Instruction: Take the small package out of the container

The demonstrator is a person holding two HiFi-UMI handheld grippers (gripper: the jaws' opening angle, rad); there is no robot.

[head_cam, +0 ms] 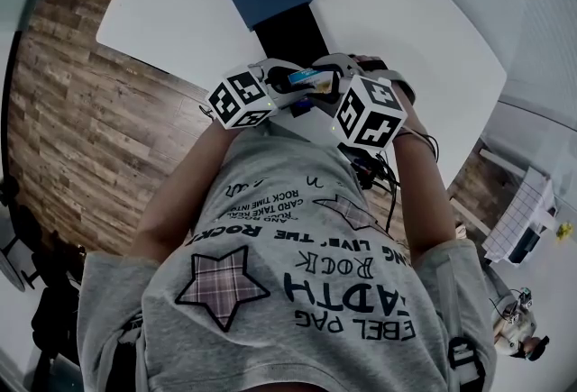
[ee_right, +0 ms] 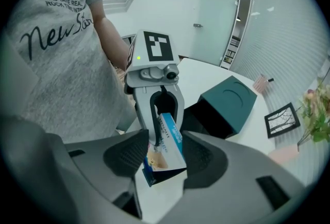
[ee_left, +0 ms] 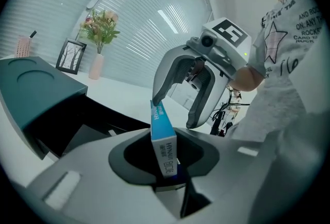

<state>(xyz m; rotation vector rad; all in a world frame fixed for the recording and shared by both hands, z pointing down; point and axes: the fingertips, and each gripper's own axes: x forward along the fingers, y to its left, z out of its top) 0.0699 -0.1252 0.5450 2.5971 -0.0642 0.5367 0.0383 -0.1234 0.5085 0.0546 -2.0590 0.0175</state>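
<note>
Left gripper view has the small package [ee_left: 164, 153] standing on a narrow edge, pinched on its broad sides by the left claw [ee_left: 165, 140]. Its long axis seems to run straight across to the right claw [ee_left: 174, 114]. That claw gapes wide, one fingertip [ee_left: 155, 100] touching the package's far top corner. A slim blue-and-white carton with dark print and a pale picture on one side, it hangs in the air, clear of the dark teal container [ee_right: 229, 102] on the white bench [head_cam: 406, 30].
</note>
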